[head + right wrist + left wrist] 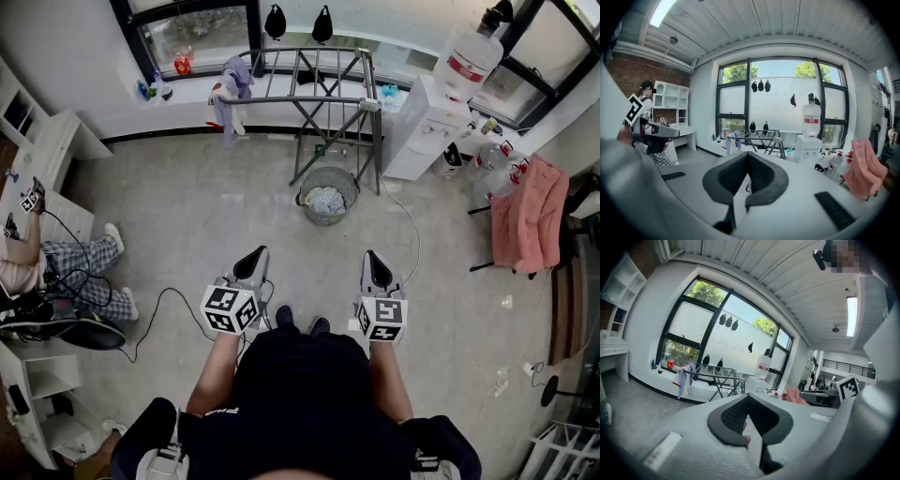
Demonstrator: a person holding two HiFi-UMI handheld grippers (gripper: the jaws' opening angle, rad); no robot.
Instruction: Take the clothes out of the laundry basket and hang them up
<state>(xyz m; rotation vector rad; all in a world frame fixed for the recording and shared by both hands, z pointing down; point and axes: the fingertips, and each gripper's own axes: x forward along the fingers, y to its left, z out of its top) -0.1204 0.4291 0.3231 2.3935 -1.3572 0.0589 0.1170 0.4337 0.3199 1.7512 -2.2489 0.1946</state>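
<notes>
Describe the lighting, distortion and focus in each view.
Head view: even daylight, wide-angle bending at the edges, laundry basket sharp. Left gripper view: strong fisheye with a dark round border, the left gripper soft up close, window bright. Right gripper view: same fisheye, ceiling light glaring at top left, drying rack clear.

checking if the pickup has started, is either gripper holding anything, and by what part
Nothing is held. The left gripper and right gripper are shut and empty. The clothes lie in the laundry basket.
</notes>
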